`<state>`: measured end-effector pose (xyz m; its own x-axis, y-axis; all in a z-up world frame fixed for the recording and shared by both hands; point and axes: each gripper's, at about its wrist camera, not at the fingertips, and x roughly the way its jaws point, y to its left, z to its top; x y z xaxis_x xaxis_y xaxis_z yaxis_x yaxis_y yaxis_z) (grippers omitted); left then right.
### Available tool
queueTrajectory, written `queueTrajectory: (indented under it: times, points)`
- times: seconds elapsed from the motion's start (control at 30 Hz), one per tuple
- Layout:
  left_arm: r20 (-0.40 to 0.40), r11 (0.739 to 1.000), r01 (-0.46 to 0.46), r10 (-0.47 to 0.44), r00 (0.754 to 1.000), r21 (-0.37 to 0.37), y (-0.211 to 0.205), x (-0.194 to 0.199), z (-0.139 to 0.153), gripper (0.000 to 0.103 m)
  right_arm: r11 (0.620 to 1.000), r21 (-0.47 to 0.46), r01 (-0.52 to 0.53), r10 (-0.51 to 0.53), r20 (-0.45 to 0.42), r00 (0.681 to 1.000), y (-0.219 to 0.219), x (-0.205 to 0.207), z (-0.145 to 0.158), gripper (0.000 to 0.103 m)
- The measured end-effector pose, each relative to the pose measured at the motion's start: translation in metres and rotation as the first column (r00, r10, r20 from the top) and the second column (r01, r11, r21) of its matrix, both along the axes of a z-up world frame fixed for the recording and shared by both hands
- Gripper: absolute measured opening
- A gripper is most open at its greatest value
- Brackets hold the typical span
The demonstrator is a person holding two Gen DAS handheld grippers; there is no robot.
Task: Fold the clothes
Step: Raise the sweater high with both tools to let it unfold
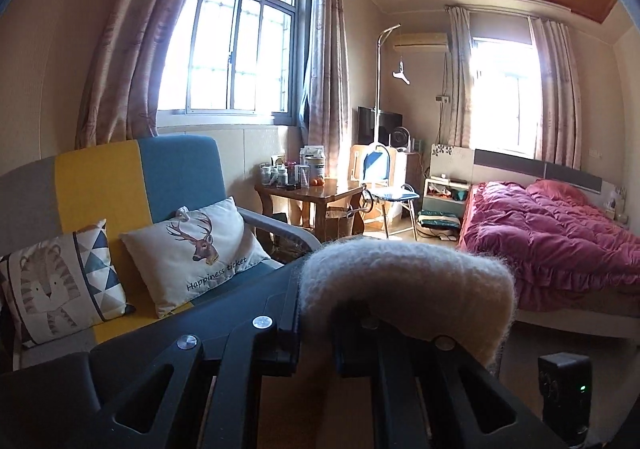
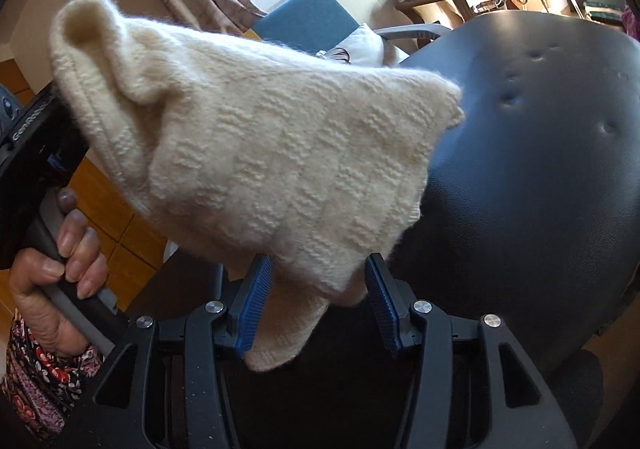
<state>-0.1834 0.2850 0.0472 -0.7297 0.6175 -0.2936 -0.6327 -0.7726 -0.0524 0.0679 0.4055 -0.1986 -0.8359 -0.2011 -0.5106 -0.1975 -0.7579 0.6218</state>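
- A cream-white ribbed knitted woollen garment [image 2: 256, 153] hangs in mid-air between the two grippers, above a black padded seat [image 2: 540, 153]; its rolled edge rises at upper left, its lower corner droops between the blue pads [image 2: 252, 309] of the right gripper.
- The right gripper [image 2: 318, 305] is spread wide, its jaws well apart; the knit passes through the gap, brushing the left pad, not pinched by both.
- At the left of the right wrist view a person's hand [image 2: 56, 273], with a floral patterned sleeve [image 2: 36, 377] at the wrist, clasps the black handle [image 2: 36, 153] of the other gripper; the knit's upper end runs to that tool.
- In the left wrist view the left gripper [image 1: 320, 329] has the fuzzy cloth draped over its tips, covering the right finger; the jaws stand close together, and whether they clamp the wool cannot be told.
- Beyond, a grey, yellow and blue upholstered sofa [image 1: 120, 177] carries a white deer-print cushion [image 1: 196, 245] and a tiger-print cushion [image 1: 56, 281]; its grey armrest ends just beside the knit's edge.
- Bare wooden floor [image 1: 424, 239] lies open between the sofa, a brown wooden side table [image 1: 312, 197] crowded with bottles, a blue folding chair [image 1: 384, 185] and a bed with a rumpled pink quilt [image 1: 552, 233] at right.
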Motion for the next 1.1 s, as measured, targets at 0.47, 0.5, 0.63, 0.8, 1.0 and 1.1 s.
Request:
queueTrajectory:
  times: [0.47, 0.5, 0.63, 0.8, 1.0, 1.1]
  points:
    - [-0.038, 0.978, -0.062, 0.071, 0.997, 0.199, -0.081, 0.025, 0.072, 0.01, 0.984, 0.147, -0.097, 0.15, -0.412, 0.899, -0.022, -0.009, 0.124, 0.007]
    - [-0.045, 0.974, -0.068, 0.08, 0.996, 0.217, -0.09, 0.027, 0.081, 0.01, 0.984, 0.157, -0.087, 0.149, -0.44, 0.886, -0.023, -0.01, 0.137, 0.007]
    - [-0.09, 0.958, -0.09, 0.119, 0.989, 0.273, -0.122, 0.039, 0.116, 0.01, 0.98, 0.181, -0.08, 0.166, -0.53, 0.831, -0.03, -0.014, 0.184, 0.007]
    - [-0.159, 0.948, -0.105, 0.158, 0.975, 0.3, -0.155, 0.059, 0.148, 0.01, 0.977, 0.187, -0.102, 0.196, -0.608, 0.769, -0.049, -0.016, 0.225, 0.007]
    - [-0.239, 0.936, -0.118, 0.205, 0.949, 0.333, -0.194, 0.083, 0.187, 0.01, 0.97, 0.199, -0.14, 0.239, -0.667, 0.706, -0.08, -0.013, 0.26, 0.007]
    - [-0.248, 0.927, -0.132, 0.228, 0.942, 0.351, -0.216, 0.093, 0.204, 0.01, 0.967, 0.194, -0.166, 0.255, -0.69, 0.678, -0.092, -0.016, 0.279, 0.007]
